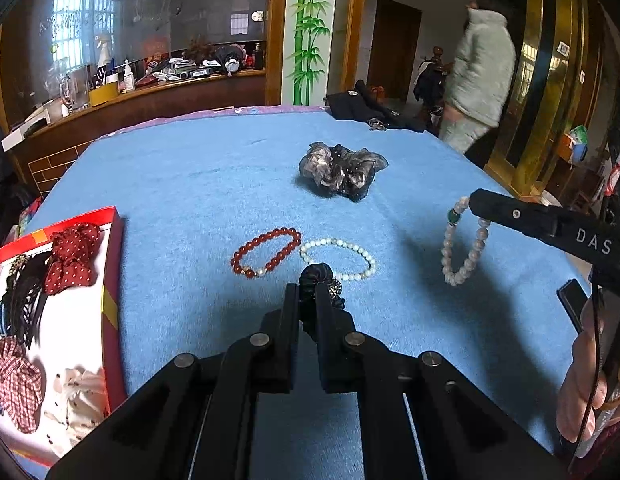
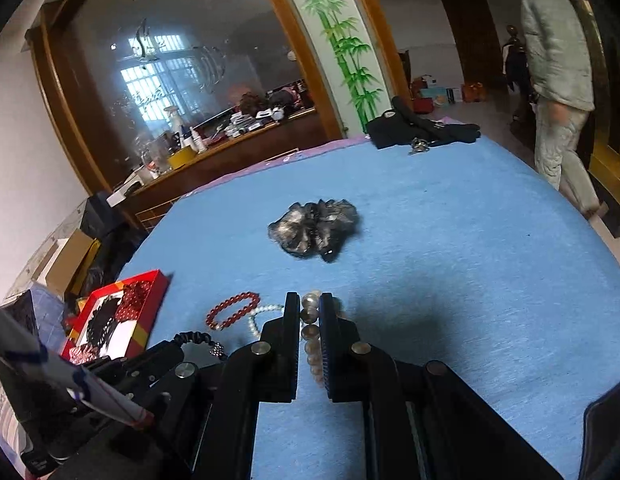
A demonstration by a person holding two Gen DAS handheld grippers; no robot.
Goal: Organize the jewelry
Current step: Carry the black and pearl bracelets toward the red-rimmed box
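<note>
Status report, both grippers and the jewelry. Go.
Left gripper shut on black scrunchie. Right gripper shut on grey bead bracelet, lifted. Red bracelet and white bracelet on blue cloth. Red box unobstructed.

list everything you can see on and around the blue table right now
blue cloth-covered table: 1, blue, fills both views
red cardboard box: 1, red rim and white inside, left edge of the table
hair ties in the box: several, including a red polka-dot bow, a red checked scrunchie and a cream one
grey-black organza scrunchie: 1, mid table
dark red bead bracelet: 1, flat on the cloth
white pearl bracelet: 1, right beside the red one
pale grey bead bracelet with a green bead: 1, hanging from the right gripper
black scrunchie: 1, pinched in the left gripper
black clothing: far table edge
person in a pale green suit: 1, background right
left gripper: black, shut
right gripper: black, shut
</note>
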